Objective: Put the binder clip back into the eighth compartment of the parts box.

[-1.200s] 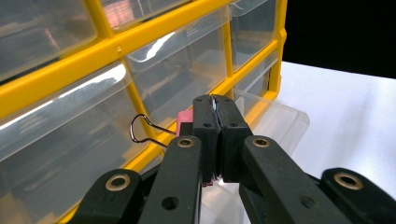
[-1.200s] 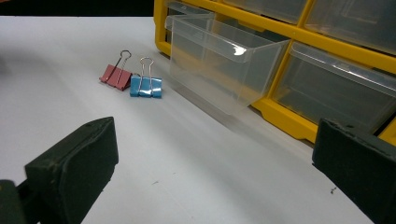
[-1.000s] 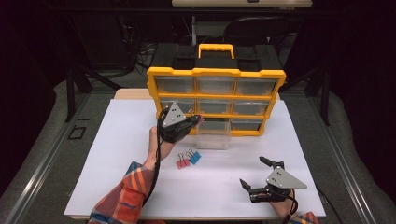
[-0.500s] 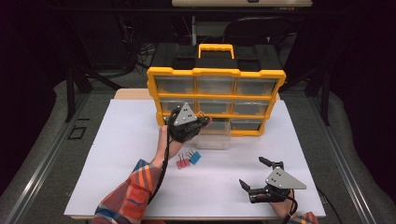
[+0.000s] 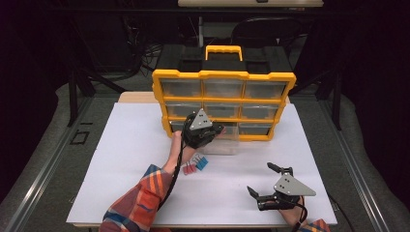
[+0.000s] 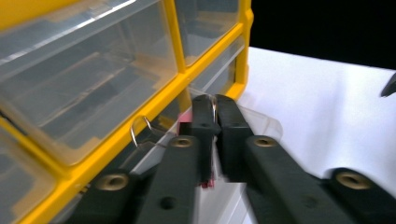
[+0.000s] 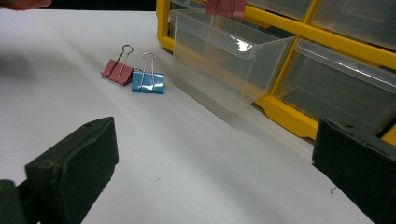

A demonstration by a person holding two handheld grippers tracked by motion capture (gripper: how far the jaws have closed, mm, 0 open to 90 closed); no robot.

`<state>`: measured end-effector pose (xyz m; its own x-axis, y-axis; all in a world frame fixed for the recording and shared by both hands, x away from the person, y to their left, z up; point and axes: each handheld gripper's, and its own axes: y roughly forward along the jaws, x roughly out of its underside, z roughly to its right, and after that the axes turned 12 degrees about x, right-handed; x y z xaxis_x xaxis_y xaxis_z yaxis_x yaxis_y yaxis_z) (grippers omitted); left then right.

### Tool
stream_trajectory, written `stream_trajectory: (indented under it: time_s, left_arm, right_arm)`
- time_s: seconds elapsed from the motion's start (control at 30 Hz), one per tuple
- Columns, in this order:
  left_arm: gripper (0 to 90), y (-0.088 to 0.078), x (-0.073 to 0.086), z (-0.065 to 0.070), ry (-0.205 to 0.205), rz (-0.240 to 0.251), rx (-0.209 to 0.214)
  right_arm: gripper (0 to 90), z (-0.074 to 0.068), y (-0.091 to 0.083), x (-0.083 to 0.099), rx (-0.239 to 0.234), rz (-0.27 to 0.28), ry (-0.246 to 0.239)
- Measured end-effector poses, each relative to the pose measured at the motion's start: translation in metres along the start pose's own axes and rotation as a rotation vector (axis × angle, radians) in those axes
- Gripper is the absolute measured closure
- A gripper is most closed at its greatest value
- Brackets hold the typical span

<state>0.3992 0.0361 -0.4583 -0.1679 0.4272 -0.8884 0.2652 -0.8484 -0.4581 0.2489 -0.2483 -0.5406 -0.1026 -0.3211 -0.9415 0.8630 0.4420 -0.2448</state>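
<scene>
A yellow drawer organizer (image 5: pixel 223 76) stands at the back of the white table. Its clear bottom-middle drawer (image 5: pixel 227 145) (image 7: pixel 219 60) is pulled out. My left gripper (image 5: pixel 217 130) (image 6: pixel 215 100) hovers over that drawer with a pink binder clip (image 6: pixel 208 179) (image 7: pixel 226 7) between its jaws. Those jaws have just been opening; a thin slit of light shows beside the clip, so the pads look loose on it. A red clip (image 5: pixel 189 169) (image 7: pixel 117 72) and a blue clip (image 5: pixel 201 163) (image 7: pixel 148 81) lie on the table before the drawer. My right gripper (image 5: pixel 261 179) (image 7: pixel 212 158) rests open near the front right edge.
The other organizer drawers (image 6: pixel 88 79) are closed. A white board (image 5: pixel 121 159) covers the table, with bare room to the left and between the clips and my right gripper. A sleeve in orange plaid (image 5: pixel 140 203) reaches in from the bottom.
My left gripper has moved right and a little down, from beside the organizer's left part to over the pulled-out drawer. The right gripper has stayed put.
</scene>
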Motion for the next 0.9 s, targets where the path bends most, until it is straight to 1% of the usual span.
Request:
stream_trajectory:
  time_s: [0.03, 0.13, 0.2, 0.27, 0.3, 0.4, 0.43, 0.5, 0.53, 0.73, 0.83, 0.9]
  left_arm:
    - [59.3, -0.001, 0.001, -0.001, -0.013, -0.002, 0.006]
    - [33.3, -0.009, 0.004, -0.002, -0.047, 0.029, -0.01]
    - [23.0, -0.018, 0.008, -0.001, -0.06, 0.052, -0.011]
    - [14.3, -0.028, 0.011, 0.002, -0.047, 0.053, -0.004]
    - [13.9, -0.032, 0.013, 0.004, -0.039, 0.056, -0.007]
    - [7.1, -0.044, 0.021, 0.01, -0.027, 0.052, -0.021]
    - [5.5, -0.048, 0.024, 0.012, -0.019, 0.054, -0.032]
    - [0.5, -0.055, 0.031, 0.015, 0.0, 0.043, -0.064]
    - [0.0, -0.058, 0.035, 0.016, 0.004, 0.043, -0.069]
    - [0.0, -0.074, 0.058, 0.019, -0.017, 0.048, -0.111]
    - [0.0, -0.076, 0.068, 0.017, -0.039, 0.054, -0.107]
    - [0.0, -0.075, 0.072, 0.016, -0.043, 0.037, -0.111]
  right_arm:
    - [0.0, 0.001, 0.001, 0.0, -0.001, -0.004, -0.002]
    - [0.0, 0.0, 0.0, 0.0, -0.002, -0.004, 0.001]
    - [0.0, 0.001, -0.001, 0.0, 0.001, -0.001, -0.003]
    - [0.0, 0.002, -0.001, 0.001, 0.002, -0.002, 0.001]
    - [0.0, 0.002, -0.001, 0.001, 0.001, -0.005, 0.0]
    - [0.0, 0.001, 0.0, 0.0, -0.003, -0.005, 0.0]
    - [0.0, 0.0, 0.0, 0.0, -0.005, -0.006, -0.001]
    - [0.0, 0.0, -0.001, 0.0, -0.003, -0.008, -0.001]
    - [0.0, 0.0, -0.001, 0.0, -0.001, -0.006, -0.004]
    - [0.0, 0.0, 0.0, -0.001, 0.0, -0.007, -0.002]
    - [0.0, -0.001, 0.001, -0.001, -0.001, -0.008, -0.005]
    - [0.0, -0.001, 0.002, -0.001, -0.001, -0.008, -0.013]
